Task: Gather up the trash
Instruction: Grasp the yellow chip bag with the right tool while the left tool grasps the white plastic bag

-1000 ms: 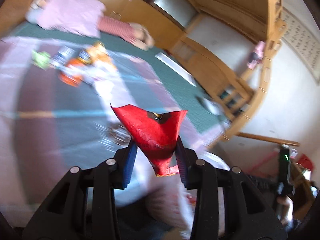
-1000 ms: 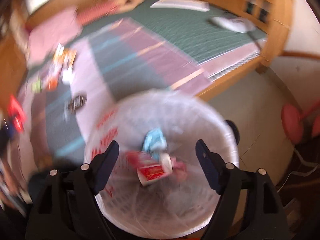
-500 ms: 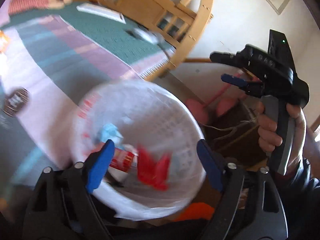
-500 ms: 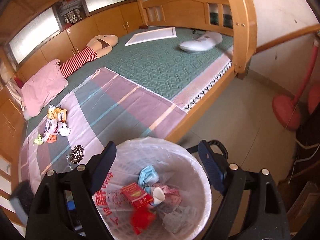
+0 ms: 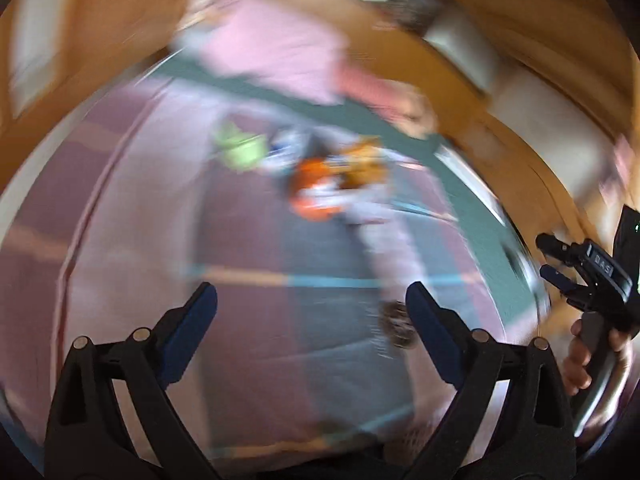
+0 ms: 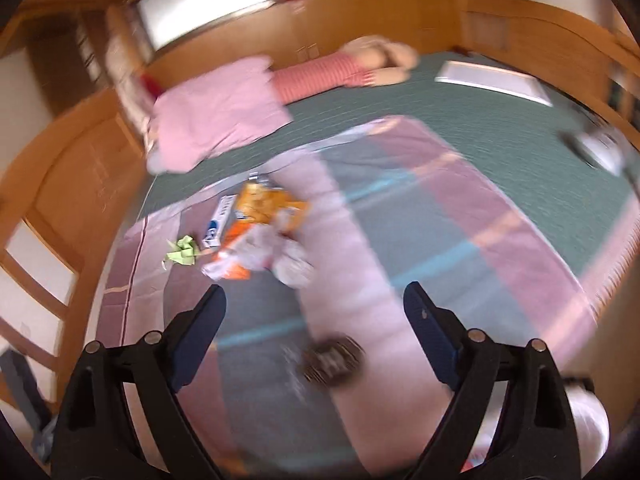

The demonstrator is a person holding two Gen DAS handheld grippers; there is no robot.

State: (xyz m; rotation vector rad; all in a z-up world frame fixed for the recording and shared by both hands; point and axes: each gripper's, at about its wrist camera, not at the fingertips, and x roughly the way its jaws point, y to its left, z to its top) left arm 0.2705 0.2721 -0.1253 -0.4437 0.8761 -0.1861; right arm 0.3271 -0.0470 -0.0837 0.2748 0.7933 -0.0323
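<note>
Both tools (image 5: pixel 311 308) (image 6: pixel 315 308) spread, empty; wrappers (image 6: pixel 256 224) on blanket (image 6: pixel 440 216).

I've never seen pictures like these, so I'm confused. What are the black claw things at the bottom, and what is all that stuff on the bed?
Those claws are grabbing tools, one in each of a person's hands. Each tool has a small round-lens camera looking along its two fingers, so there is one picture per tool. The left gripper is open and holds nothing. In its picture, far right, you can see the person's other hand holding the second tool. The right gripper is open and empty too. Both look at a bed with a striped blanket. On it lies a pile of trash: a green crumpled paper, an orange snack bag and some white wrappers. Behind is a pink pillow.
</note>
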